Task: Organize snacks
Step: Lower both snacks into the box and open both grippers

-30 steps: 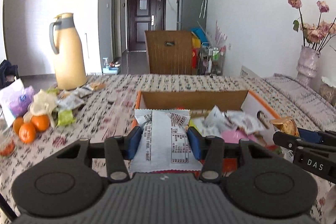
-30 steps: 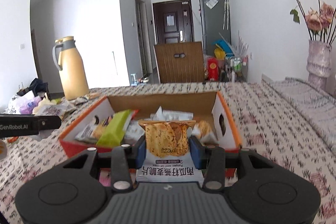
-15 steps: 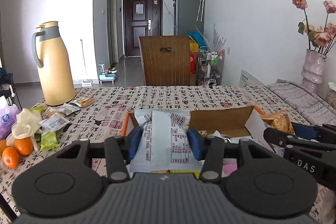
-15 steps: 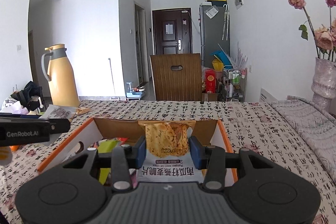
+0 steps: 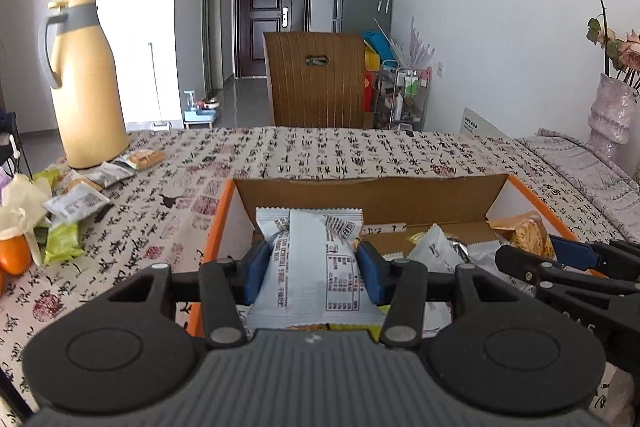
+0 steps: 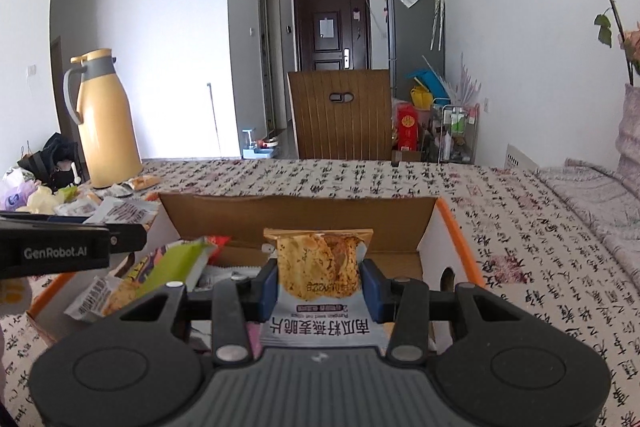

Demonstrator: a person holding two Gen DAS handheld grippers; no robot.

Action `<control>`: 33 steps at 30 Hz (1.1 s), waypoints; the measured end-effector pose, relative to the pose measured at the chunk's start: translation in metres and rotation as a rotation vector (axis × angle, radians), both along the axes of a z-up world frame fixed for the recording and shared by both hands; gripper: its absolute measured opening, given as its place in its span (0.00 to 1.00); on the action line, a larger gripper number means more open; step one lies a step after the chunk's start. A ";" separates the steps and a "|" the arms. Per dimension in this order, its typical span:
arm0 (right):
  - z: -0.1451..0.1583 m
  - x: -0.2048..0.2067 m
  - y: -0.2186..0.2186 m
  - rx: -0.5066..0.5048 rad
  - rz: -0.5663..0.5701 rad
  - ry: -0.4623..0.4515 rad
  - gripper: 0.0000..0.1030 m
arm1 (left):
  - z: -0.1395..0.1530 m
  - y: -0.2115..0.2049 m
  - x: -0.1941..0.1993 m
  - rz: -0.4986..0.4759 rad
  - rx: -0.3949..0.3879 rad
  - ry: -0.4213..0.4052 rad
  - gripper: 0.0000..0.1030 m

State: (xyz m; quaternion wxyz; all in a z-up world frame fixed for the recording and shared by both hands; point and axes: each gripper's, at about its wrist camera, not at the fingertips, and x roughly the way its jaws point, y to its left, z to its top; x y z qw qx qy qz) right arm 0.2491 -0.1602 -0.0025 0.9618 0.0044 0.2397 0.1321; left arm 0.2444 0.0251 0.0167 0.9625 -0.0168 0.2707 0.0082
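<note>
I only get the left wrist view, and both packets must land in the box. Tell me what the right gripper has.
Observer: The right gripper is shut on a crisp packet, held upright above the box.
Operator: Say what lies in the box on my side.
Observer: A green packet leans in the box's left part, just right of the left gripper, which is shut on a white packet.
Operator: Name a free spot.
Observer: The floor by the right wall shows bare cardboard, next to a round hole in that wall.
</note>
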 end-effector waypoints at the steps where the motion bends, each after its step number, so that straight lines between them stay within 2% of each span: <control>1: 0.000 0.000 -0.001 0.004 0.002 0.000 0.41 | -0.001 0.001 0.000 -0.003 -0.007 0.001 0.49; 3: 0.000 -0.001 -0.003 0.015 -0.001 0.000 0.43 | -0.002 0.003 0.000 -0.003 -0.014 -0.004 0.50; 5: -0.002 -0.001 -0.005 0.020 0.000 0.005 0.44 | -0.001 0.004 -0.002 -0.005 -0.020 -0.014 0.57; 7: -0.002 -0.002 -0.006 0.027 -0.001 0.005 0.44 | 0.001 0.004 -0.005 0.003 -0.017 -0.032 0.75; 8: -0.002 -0.002 -0.007 0.030 0.001 0.005 0.46 | 0.002 0.003 -0.007 0.011 -0.013 -0.043 0.78; 9: -0.001 -0.003 -0.007 0.035 0.001 0.002 0.52 | 0.004 0.003 -0.008 0.016 -0.010 -0.049 0.81; 10: 0.000 -0.003 -0.009 0.037 -0.001 -0.001 0.63 | 0.005 0.003 -0.008 0.018 -0.012 -0.054 0.84; 11: 0.001 -0.004 -0.010 0.038 -0.004 -0.008 0.68 | 0.006 0.004 -0.009 0.020 -0.015 -0.056 0.87; 13: 0.004 -0.007 -0.011 0.040 -0.009 -0.022 0.82 | 0.009 0.004 -0.011 0.035 -0.014 -0.069 0.99; 16: 0.008 -0.009 -0.012 0.038 -0.012 -0.032 0.94 | 0.016 0.005 -0.016 0.048 -0.016 -0.091 1.00; 18: 0.011 -0.011 -0.011 0.038 -0.014 -0.040 0.98 | 0.021 0.005 -0.020 0.052 -0.015 -0.103 1.00; 33: 0.033 -0.053 -0.009 0.024 -0.007 -0.070 1.00 | 0.039 0.007 -0.067 0.064 0.009 -0.134 1.00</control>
